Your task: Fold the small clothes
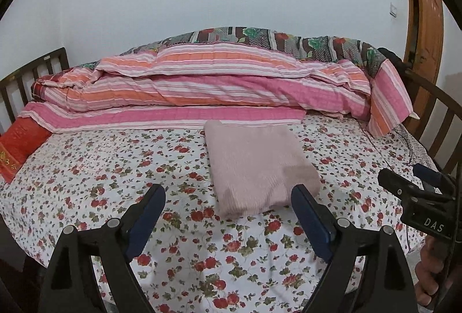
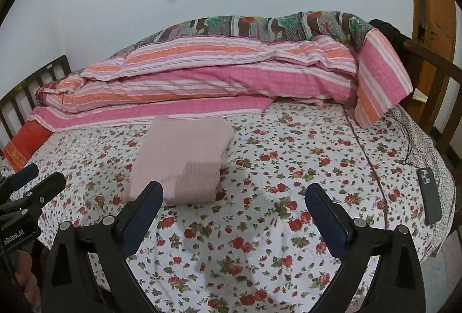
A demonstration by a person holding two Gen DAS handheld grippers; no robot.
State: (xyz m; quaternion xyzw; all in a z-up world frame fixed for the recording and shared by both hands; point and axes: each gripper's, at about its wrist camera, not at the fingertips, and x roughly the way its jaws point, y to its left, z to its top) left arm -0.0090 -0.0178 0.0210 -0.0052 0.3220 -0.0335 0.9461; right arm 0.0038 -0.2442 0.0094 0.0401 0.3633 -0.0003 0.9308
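Pink folded garment (image 1: 260,168) lies on the floral bedsheet (image 1: 115,168), just beyond the spread, empty left gripper (image 1: 228,214); right gripper (image 2: 234,212), also spread, hovers right of the garment.

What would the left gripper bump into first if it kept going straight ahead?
Probably the folded pink garment. The open left gripper points at its near edge, above the flowery bedsheet. Depth is hard to judge, so it might touch the sheet first.
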